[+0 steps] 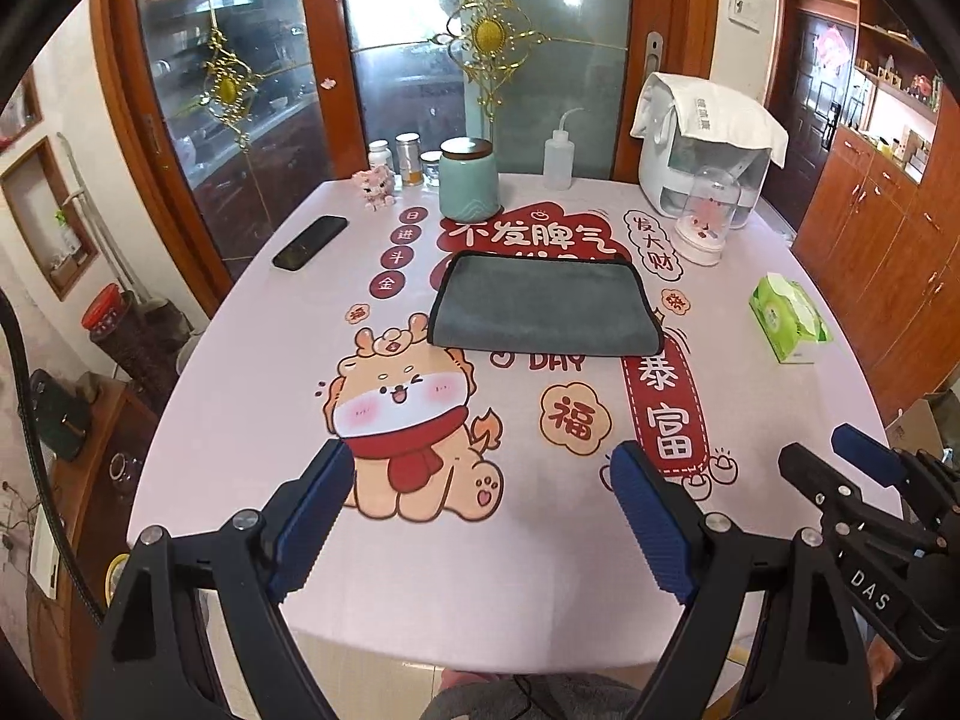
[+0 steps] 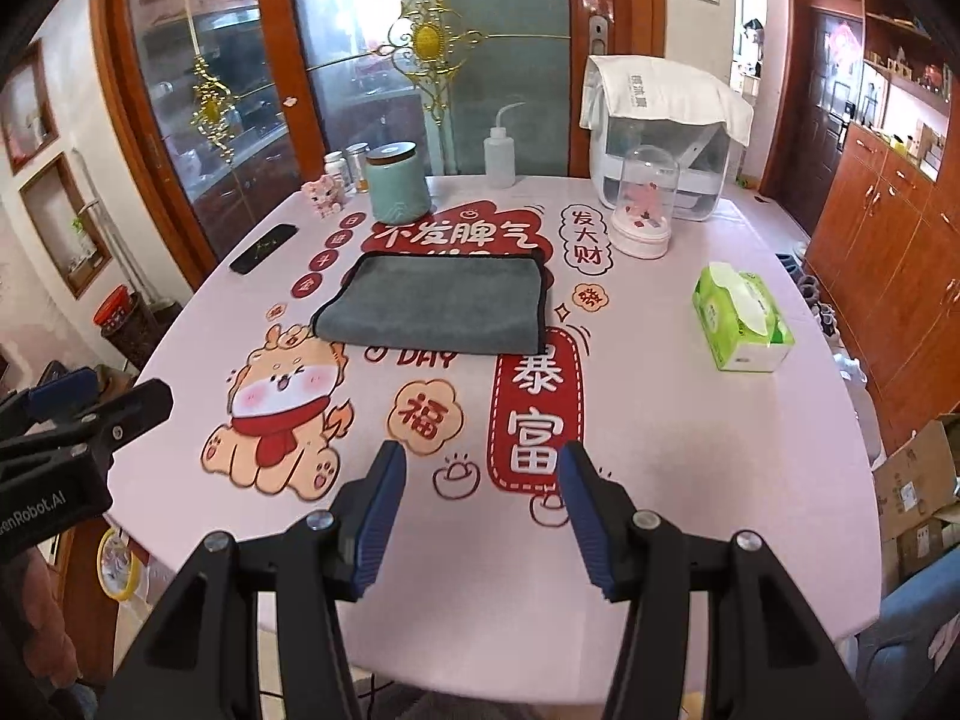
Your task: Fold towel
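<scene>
A grey towel (image 1: 543,306) with a black hem lies flat as a rectangle in the middle of the pink printed table (image 1: 240,420); it also shows in the right wrist view (image 2: 438,303). My left gripper (image 1: 480,462) is open and empty, held above the table's near edge, well short of the towel. My right gripper (image 2: 480,462) is open and empty, also near the front edge, to the right of the left one. The right gripper shows in the left wrist view (image 1: 840,462), and the left gripper shows at the left of the right wrist view (image 2: 102,396).
A black phone (image 1: 310,242), a green jar (image 1: 469,180), small bottles (image 1: 408,156), a squeeze bottle (image 1: 559,156), a glass dome ornament (image 1: 708,216) and a covered white appliance (image 1: 702,150) stand behind the towel. A green tissue pack (image 1: 789,318) lies at the right. Wooden cabinets (image 1: 888,240) are to the right.
</scene>
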The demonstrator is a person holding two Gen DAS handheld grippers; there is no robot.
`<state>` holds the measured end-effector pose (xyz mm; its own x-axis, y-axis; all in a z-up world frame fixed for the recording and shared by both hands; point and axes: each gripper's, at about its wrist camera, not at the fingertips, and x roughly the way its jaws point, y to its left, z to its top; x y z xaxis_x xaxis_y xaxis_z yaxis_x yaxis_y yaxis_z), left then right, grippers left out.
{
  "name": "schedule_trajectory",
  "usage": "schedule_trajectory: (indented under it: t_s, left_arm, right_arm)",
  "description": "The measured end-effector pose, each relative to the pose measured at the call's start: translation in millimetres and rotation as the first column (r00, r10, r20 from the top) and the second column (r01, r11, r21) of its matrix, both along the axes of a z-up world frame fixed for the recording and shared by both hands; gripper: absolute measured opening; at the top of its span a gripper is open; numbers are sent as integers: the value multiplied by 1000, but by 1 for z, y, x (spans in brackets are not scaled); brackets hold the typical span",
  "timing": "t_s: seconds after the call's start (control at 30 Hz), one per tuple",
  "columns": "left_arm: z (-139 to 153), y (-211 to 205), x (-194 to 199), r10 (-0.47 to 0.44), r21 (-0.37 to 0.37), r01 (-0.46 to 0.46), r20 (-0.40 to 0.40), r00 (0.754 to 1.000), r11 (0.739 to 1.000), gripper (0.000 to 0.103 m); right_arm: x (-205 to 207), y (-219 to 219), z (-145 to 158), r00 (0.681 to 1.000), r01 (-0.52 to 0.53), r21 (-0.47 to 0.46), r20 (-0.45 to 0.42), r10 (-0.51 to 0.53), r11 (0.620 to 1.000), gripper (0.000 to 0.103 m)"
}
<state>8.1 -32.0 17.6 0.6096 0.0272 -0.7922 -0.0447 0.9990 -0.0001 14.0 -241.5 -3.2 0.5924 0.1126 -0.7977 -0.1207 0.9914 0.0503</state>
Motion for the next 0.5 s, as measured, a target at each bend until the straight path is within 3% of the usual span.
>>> schedule_trajectory:
  t_s: [0.33, 0.5]
  left_arm:
    - [7, 0, -39, 14, -1, -14, -2, 1000, 1000, 87]
    - [6, 4, -43, 15, 9, -15, -14, 1000, 1000, 87]
  right_arm:
    - [-27, 10, 11, 1000, -14, 13, 13, 14, 1000, 55]
    - [-37, 17, 20, 999, 12, 7, 45, -12, 1000, 62]
